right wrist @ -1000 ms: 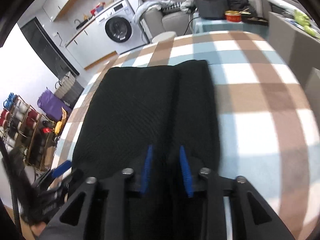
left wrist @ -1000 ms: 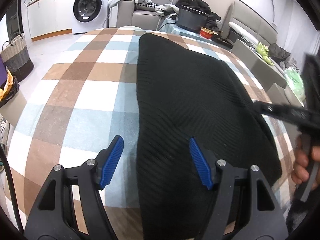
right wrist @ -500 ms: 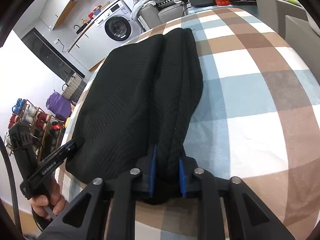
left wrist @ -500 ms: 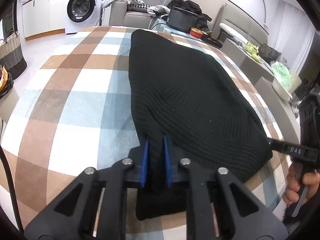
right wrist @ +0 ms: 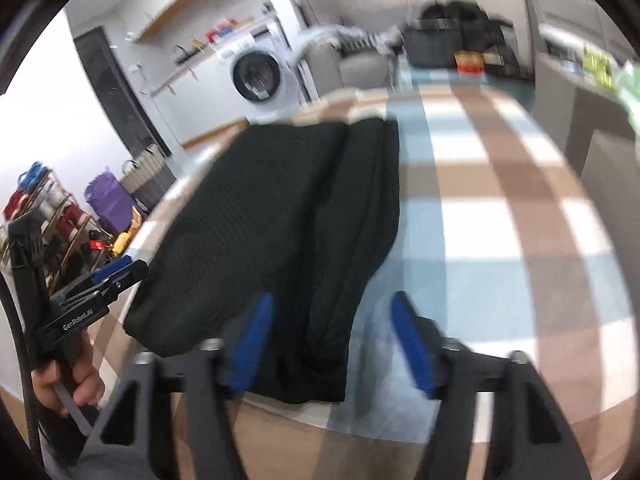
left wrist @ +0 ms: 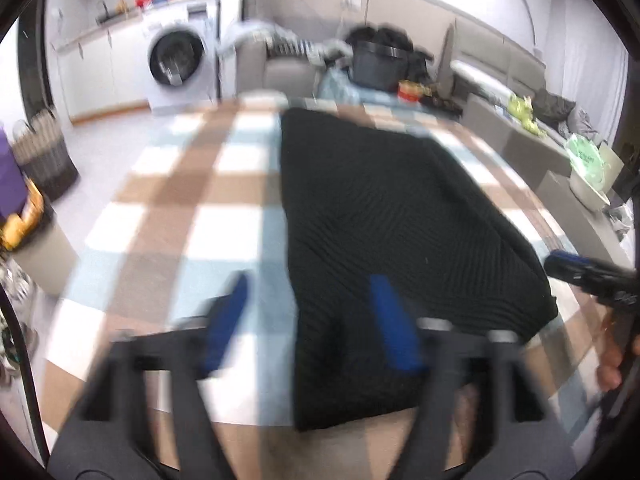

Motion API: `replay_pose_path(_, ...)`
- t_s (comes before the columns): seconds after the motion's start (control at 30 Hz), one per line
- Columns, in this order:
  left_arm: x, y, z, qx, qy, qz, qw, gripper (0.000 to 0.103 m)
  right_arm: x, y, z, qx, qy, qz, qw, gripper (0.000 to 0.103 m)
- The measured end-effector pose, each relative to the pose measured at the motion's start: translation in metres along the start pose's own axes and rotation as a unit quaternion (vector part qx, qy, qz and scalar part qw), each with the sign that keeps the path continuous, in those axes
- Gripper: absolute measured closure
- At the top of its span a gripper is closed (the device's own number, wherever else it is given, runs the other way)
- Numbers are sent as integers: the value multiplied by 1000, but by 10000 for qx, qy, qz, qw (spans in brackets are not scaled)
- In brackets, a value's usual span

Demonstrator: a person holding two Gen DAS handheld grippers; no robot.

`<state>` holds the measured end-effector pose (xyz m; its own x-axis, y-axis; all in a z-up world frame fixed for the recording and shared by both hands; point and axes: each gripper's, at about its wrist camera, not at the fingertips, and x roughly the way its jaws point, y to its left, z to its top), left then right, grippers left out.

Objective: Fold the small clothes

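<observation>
A black knitted garment (left wrist: pixel 384 216) lies folded lengthwise on a checked tablecloth (left wrist: pixel 192 216). My left gripper (left wrist: pixel 312 320) hovers over the garment's near left edge; its jaws are opening, and the cloth lies loose between the blue pads, not pinched. In the right wrist view the same garment (right wrist: pixel 288 216) shows a rolled fold along its right side. My right gripper (right wrist: pixel 332 340) is over the near right corner, jaws opening, with the fold lying slack between them. Each view shows the other gripper at its edge, held by a hand.
A washing machine (left wrist: pixel 176 64) stands at the back left, a sofa with clothes and a dark bin (left wrist: pixel 376 66) behind the table. A wicker basket (left wrist: pixel 48 156) sits on the floor at left, shelves with spools (right wrist: pixel 40 208) further left. Grey boxes (left wrist: pixel 532 148) line the right side.
Half a second ago both grippers pinched the garment's near edge. Now both stand wide apart and the cloth has dropped flat onto the table. Both views are blurred by motion.
</observation>
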<state>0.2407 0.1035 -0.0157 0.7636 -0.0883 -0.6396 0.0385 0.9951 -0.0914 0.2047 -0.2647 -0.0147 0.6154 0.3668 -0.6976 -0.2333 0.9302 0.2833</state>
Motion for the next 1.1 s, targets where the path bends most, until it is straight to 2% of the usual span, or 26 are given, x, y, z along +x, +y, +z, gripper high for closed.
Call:
replay_pose_path(0.07,-14,-1,0,53,-336,-75,9994,17,-16,1,-1,-189,-407,-62,9990,3)
replay_pose_path(0.1,-19,-2,-1,87,-450,-110,9989,14,-25,-3,-1,-267,-562,-75,9980,0)
replay_pose_path(0.17,-29,-2,-2,147,-654,-148,9976,1,-33,-1,-1,-422,-830,-51,9956,0)
replay_pose_path(0.3,-40,-7,-3,288,-935,-205,9950,1,-41,7,1,-549,-1084,57,9926,0)
replay_pose_path(0.57,-45,-6,-14,75,-1106,-181,9937,1,-52,21,-7,-822,-1528,121,9848,0)
replay_pose_path(0.73,-38,1,-17,-84,-1129,-150,9935,1,-49,22,-11,-811,-1556,263,9841,0)
replay_pose_path(0.93,-36,1,-23,-21,-1189,-72,9929,1,-49,26,-16,-922,-1778,172,9796,0)
replay_pose_path(1.1,-35,1,-24,17,-1232,-86,9923,1,-45,24,-19,-850,-1797,246,9797,0)
